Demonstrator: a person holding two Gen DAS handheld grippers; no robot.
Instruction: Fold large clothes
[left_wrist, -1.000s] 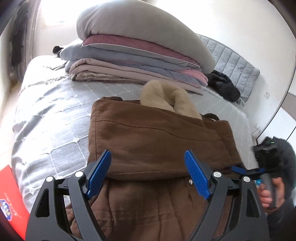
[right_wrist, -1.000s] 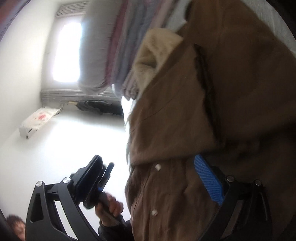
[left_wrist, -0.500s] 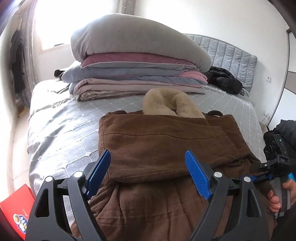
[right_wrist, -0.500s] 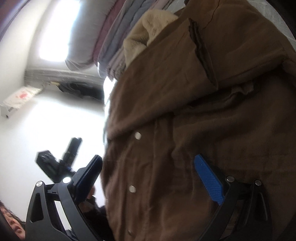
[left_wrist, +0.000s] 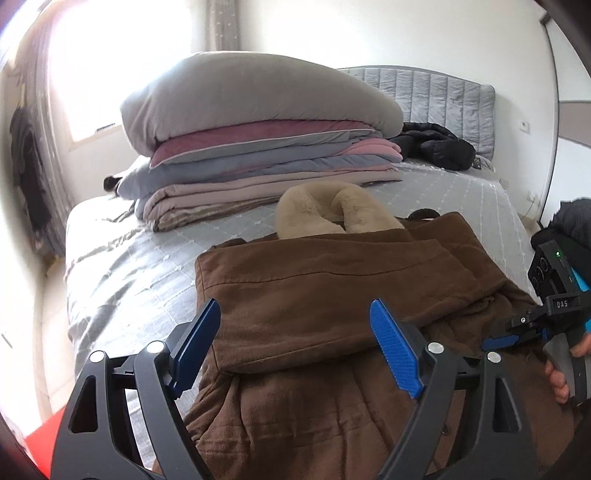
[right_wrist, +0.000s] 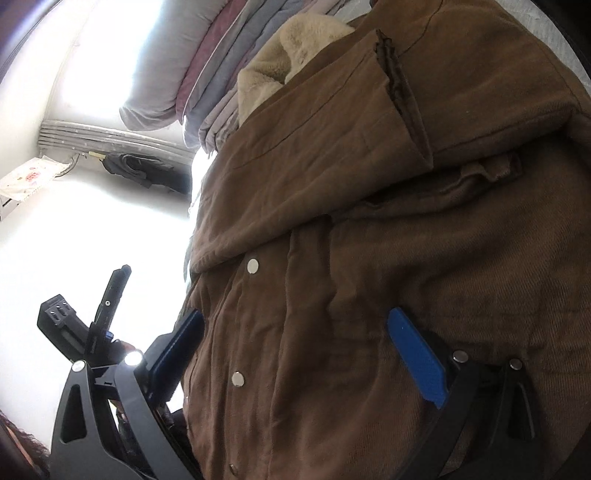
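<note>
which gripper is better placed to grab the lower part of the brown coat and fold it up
Probably the right gripper: its open jaws straddle the brown coat by the snaps. The left gripper hovers open above.

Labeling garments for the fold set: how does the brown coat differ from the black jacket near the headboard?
The brown coat lies spread flat at the near end of the bed, sleeve folded across its body; the black jacket sits crumpled in a heap by the headboard. The brown coat has a beige fleece collar; the black jacket shows none. The brown coat looks matte and woven, the black jacket puffy. Both rest on the grey quilt.
</note>
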